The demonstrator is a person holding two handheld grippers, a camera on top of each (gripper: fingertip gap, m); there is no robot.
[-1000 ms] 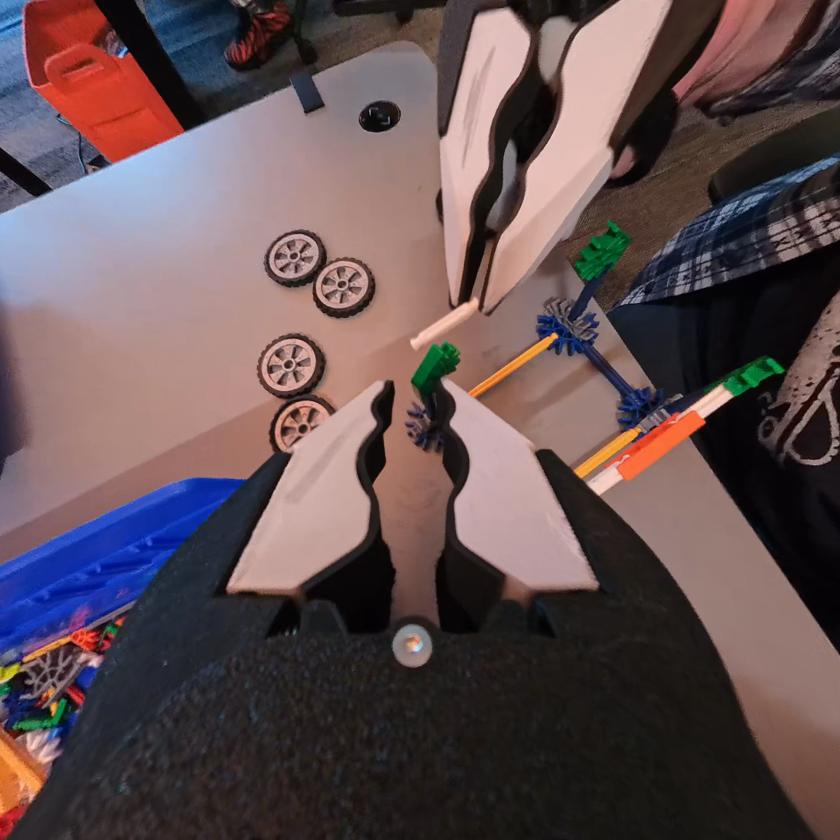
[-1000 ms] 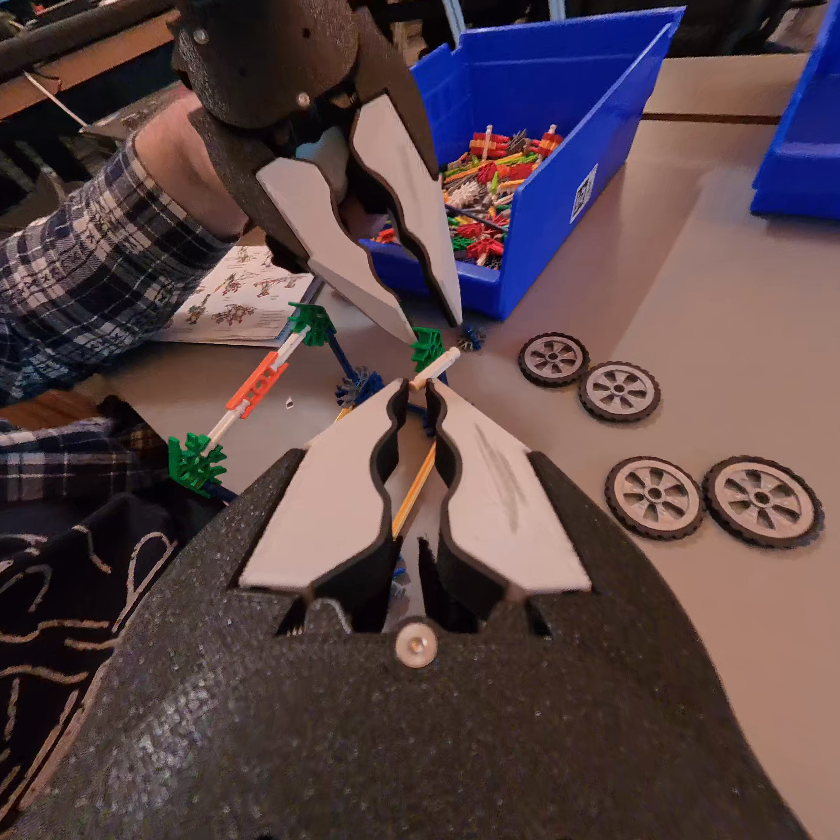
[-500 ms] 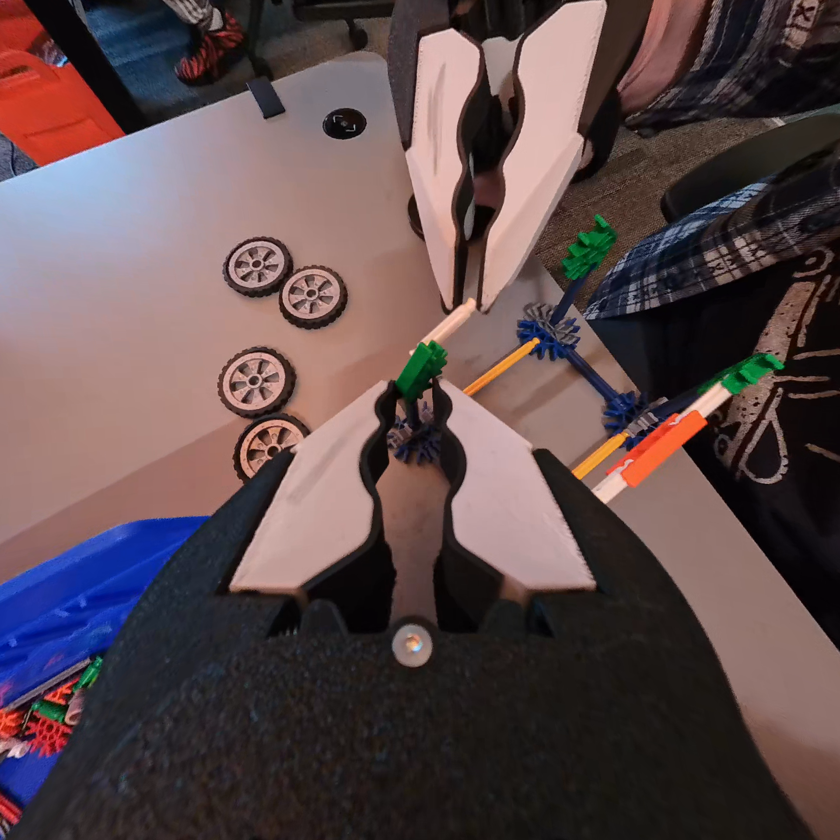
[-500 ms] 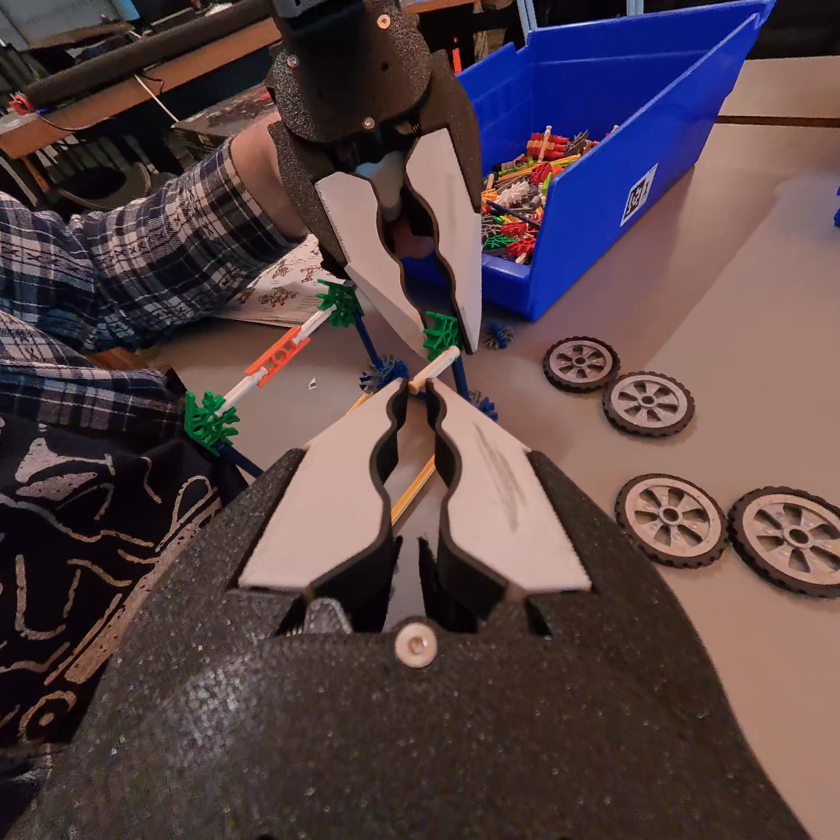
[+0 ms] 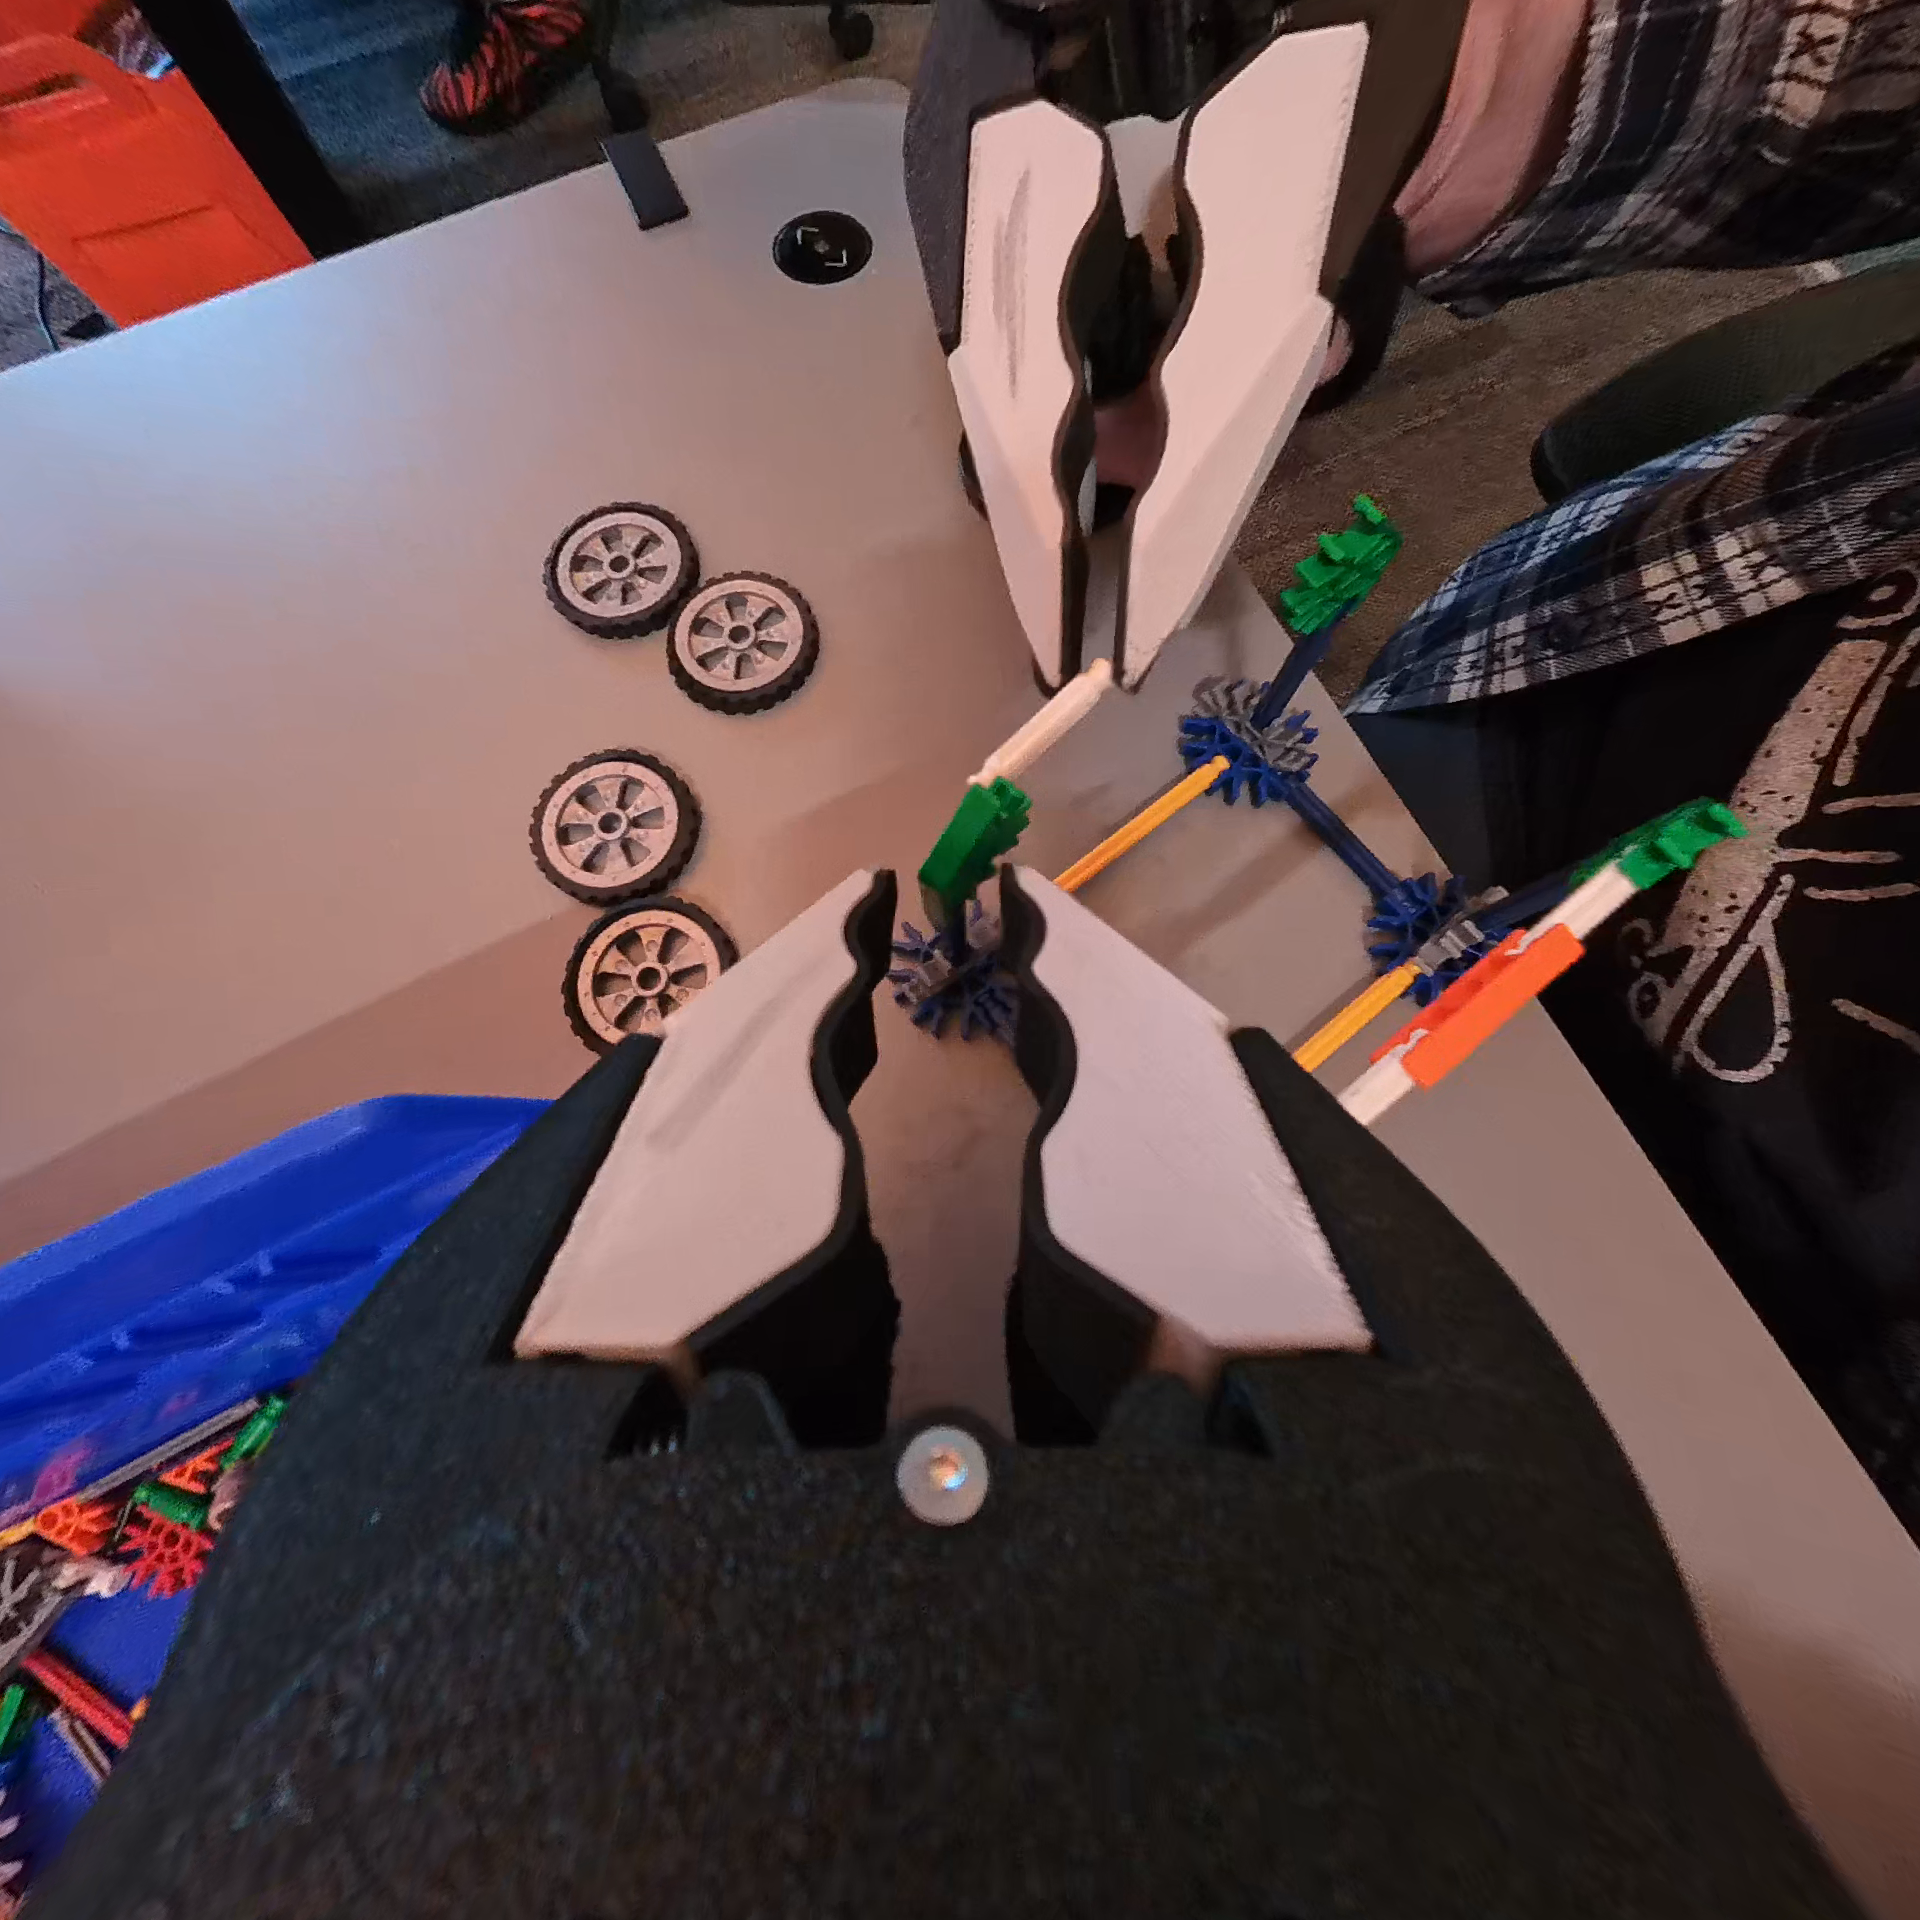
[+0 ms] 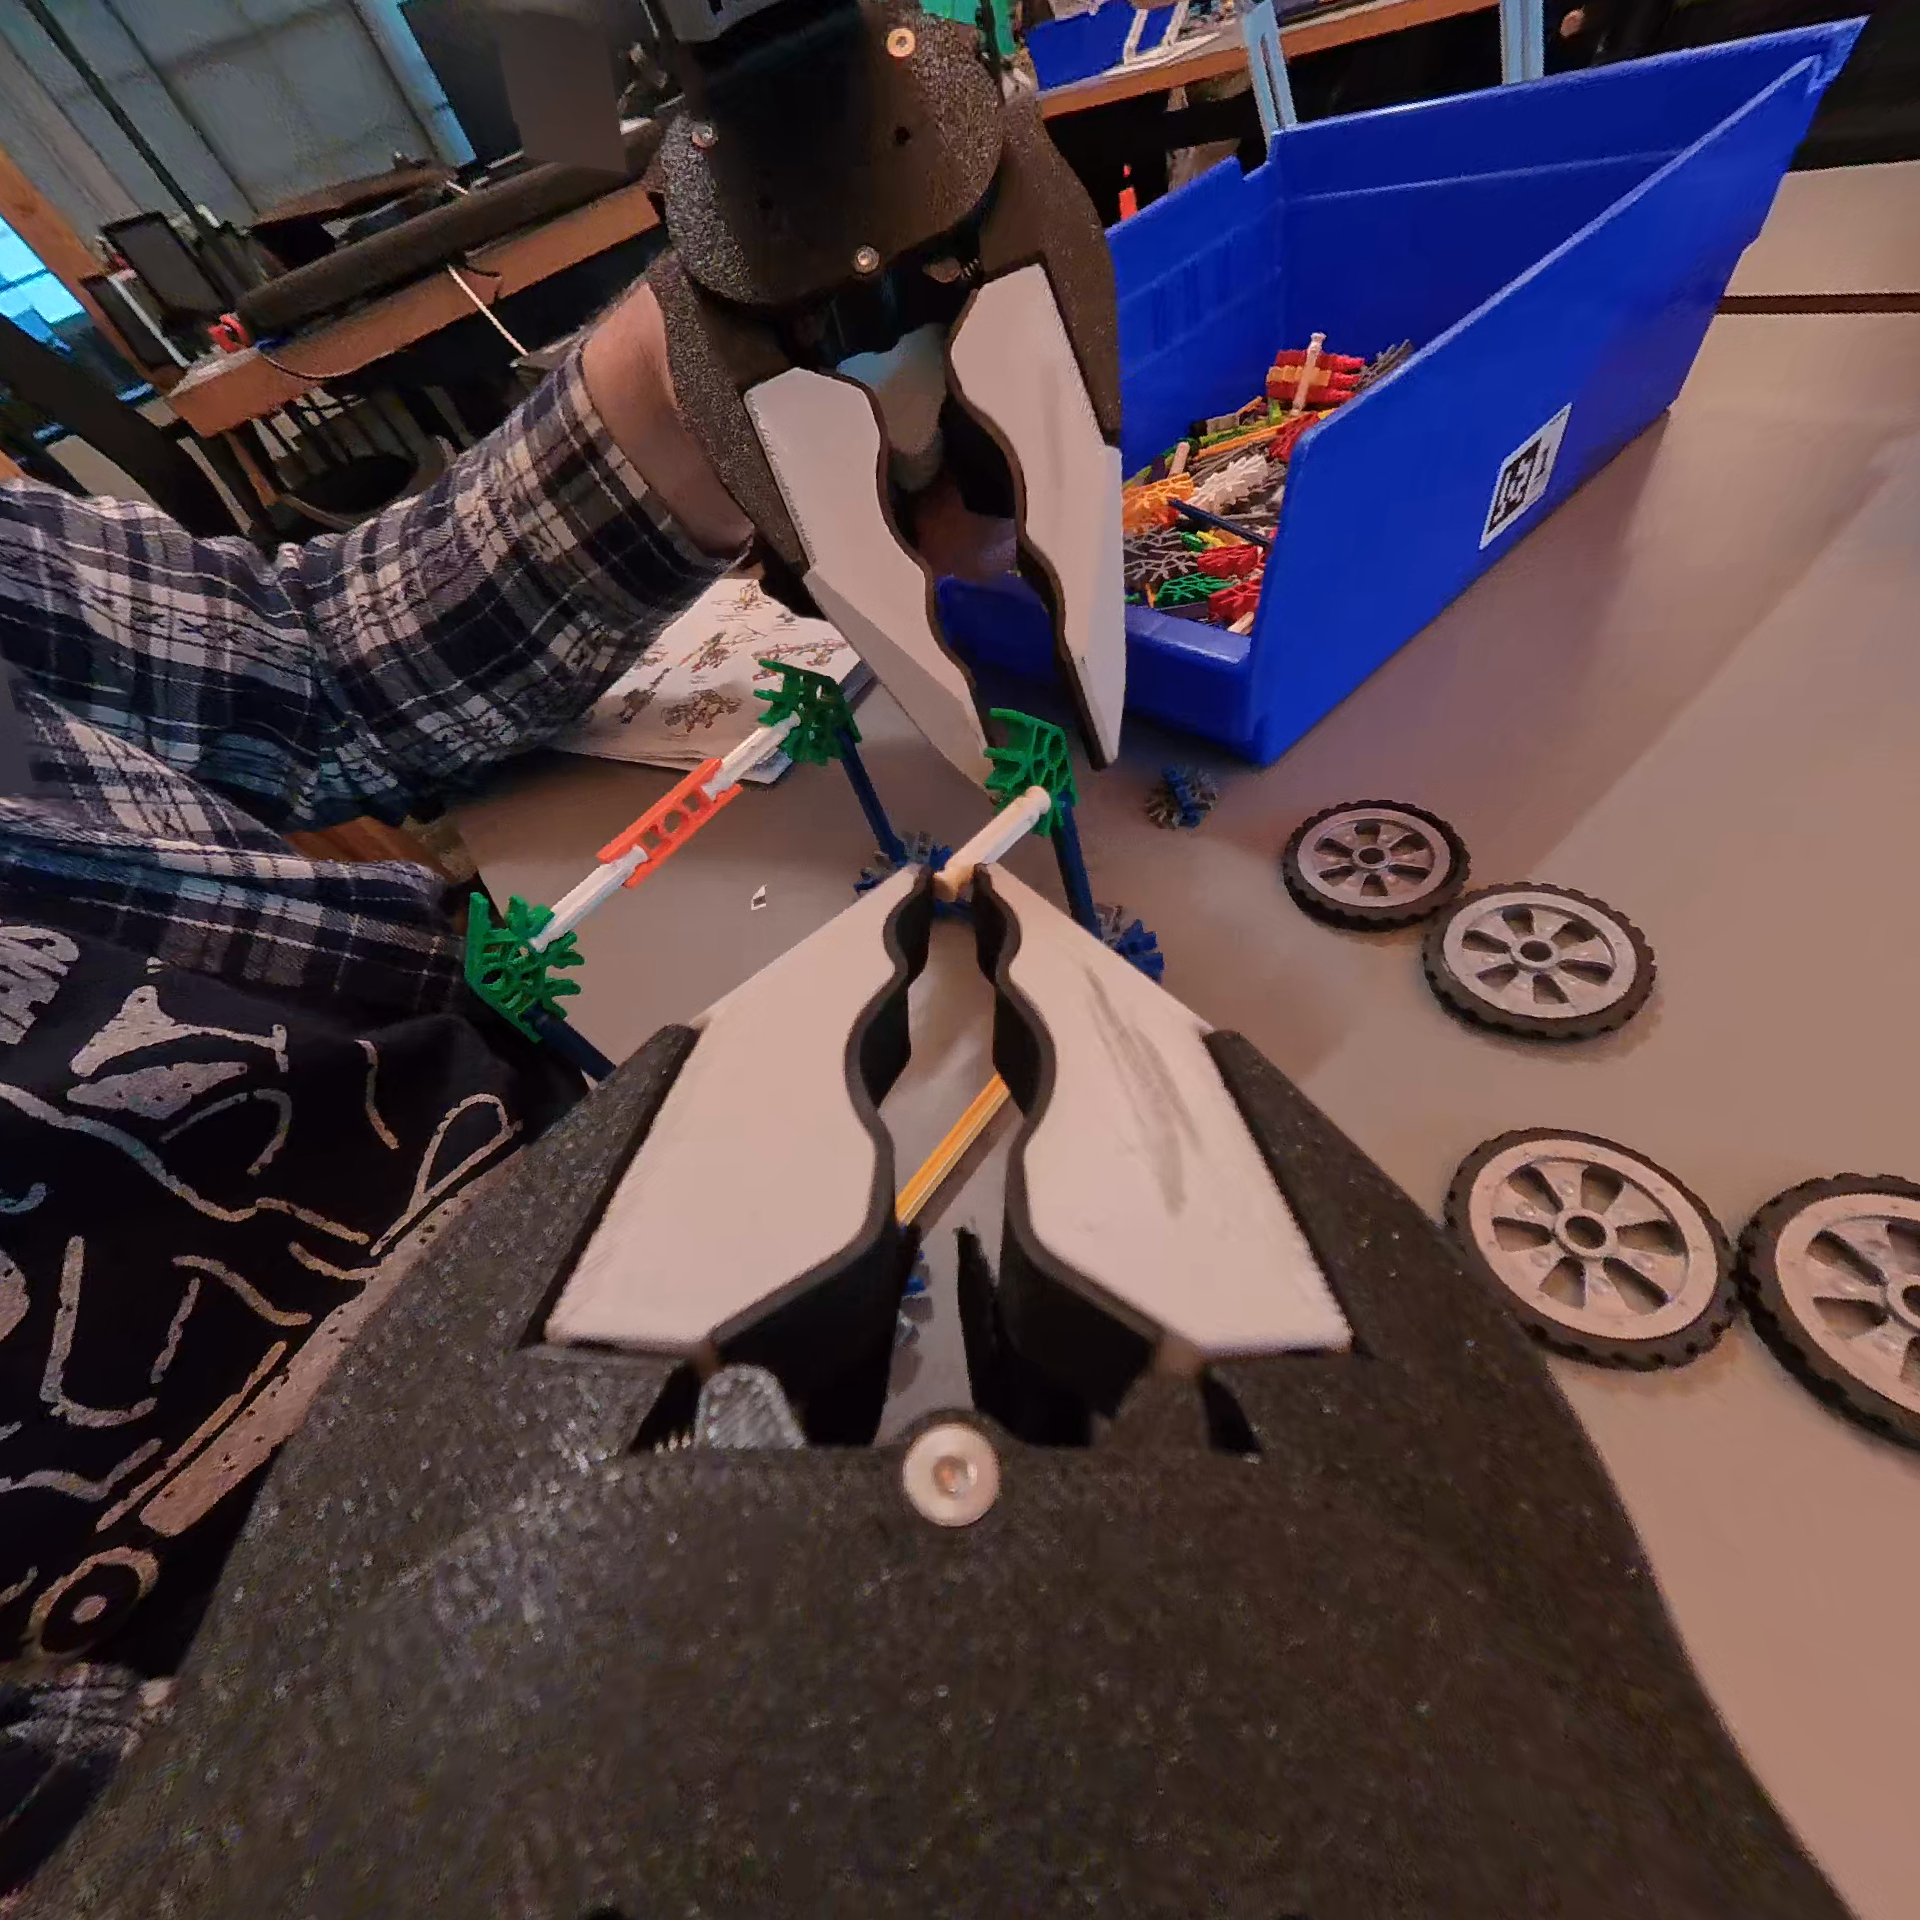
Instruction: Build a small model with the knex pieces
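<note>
Right gripper [image 6: 953,883]: fingertips pinched on the near end of a white rod [image 6: 1003,828], whose far end meets a green connector [image 6: 1029,764]. Left gripper [image 5: 948,896]: jaws parted by a narrow gap, flanking the green connector and the blue snowflake connector [image 5: 951,977] beneath it; contact cannot be judged. Four grey wheels [image 5: 620,568] lie on the table [image 5: 312,416]. The blue bin [image 6: 1455,416] of parts is cut off at the frame edge.

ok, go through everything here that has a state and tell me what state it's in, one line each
left hand-held gripper: open, fingertips either side of the green connector
right hand-held gripper: shut on the white rod
white rod: tip at the green connector
four wheels: flat on the table
blue bin: open, holding loose parts
</note>
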